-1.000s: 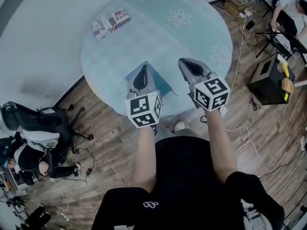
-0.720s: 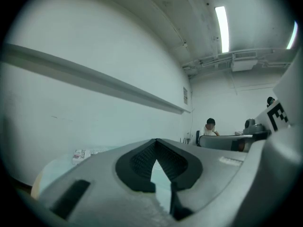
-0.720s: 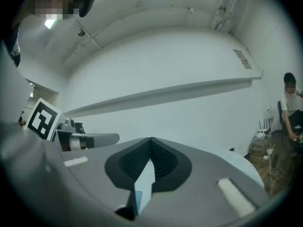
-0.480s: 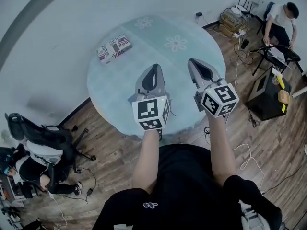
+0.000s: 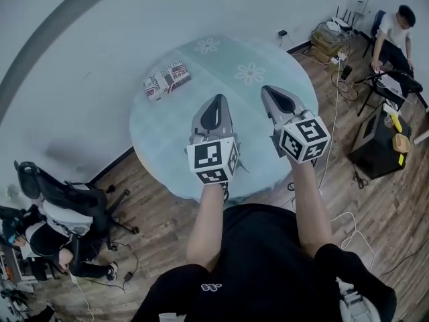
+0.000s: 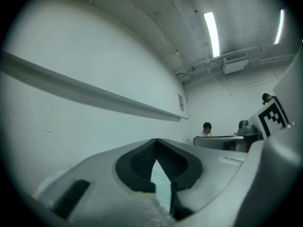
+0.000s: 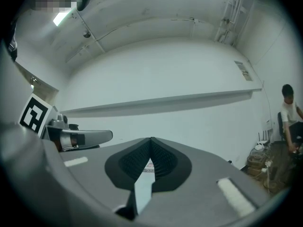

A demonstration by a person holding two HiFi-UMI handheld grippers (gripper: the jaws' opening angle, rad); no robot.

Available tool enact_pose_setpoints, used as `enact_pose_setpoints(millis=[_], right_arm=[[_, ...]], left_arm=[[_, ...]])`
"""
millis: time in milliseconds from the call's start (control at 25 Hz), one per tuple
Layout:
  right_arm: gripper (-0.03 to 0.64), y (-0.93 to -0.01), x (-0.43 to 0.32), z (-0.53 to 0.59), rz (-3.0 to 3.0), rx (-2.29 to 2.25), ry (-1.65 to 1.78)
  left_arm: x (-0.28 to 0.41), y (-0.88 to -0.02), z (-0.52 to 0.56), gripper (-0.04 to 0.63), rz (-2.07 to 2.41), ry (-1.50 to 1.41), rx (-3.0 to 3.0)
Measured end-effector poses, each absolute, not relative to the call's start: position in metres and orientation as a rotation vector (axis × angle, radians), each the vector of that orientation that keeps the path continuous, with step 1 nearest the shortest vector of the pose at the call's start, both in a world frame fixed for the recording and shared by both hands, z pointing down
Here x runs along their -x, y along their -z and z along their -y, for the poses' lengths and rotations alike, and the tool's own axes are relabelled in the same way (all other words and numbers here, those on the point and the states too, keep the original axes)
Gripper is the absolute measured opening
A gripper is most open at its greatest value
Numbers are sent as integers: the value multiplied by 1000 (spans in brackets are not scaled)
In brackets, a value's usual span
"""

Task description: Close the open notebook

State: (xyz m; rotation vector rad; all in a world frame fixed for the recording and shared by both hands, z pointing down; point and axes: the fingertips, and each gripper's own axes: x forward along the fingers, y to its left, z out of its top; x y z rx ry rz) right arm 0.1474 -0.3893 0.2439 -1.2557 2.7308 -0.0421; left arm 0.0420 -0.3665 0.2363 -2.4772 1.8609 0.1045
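Both grippers are being held out level above the round table (image 5: 154,146), side by side and well clear of its pale blue, flower-printed cloth. The left gripper (image 5: 215,101) is being shown clenched in its own view: the dark ribbed pads (image 6: 142,161) are meeting at the tip, and nothing is being gripped between them. The right gripper (image 5: 269,91) is likewise being kept squeezed shut and empty, with only a narrow slit being left below the meeting tips. Through that slit a scrap of red-and-white print is being glimpsed.

In the head view, a patterned book (image 5: 167,79) is being seen lying flat and closed on the far left part of the table, well apart from both grippers. A thin dark sliver (image 5: 239,161) is being seen on the cloth just beside the left gripper's marker cube (image 5: 214,161). It may be an edge of the notebook, most of which is being hidden beneath that gripper. Whether it is lying open or closed cannot be told.

Off the table, a black office chair (image 5: 64,193) is being seen at the left. At the far right a seated person (image 5: 395,35) is being shown bent over some equipment. Long ceiling lights (image 6: 211,32) are being caught in the left gripper view.
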Motion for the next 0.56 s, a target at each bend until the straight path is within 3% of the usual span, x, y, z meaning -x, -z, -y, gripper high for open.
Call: enact_pose_setpoints(millis=[560], right_arm=[[11,-248,-152,401,-2739,1267,20]], left_arm=[[-41,-246,384,3,-1882,-118,2494]])
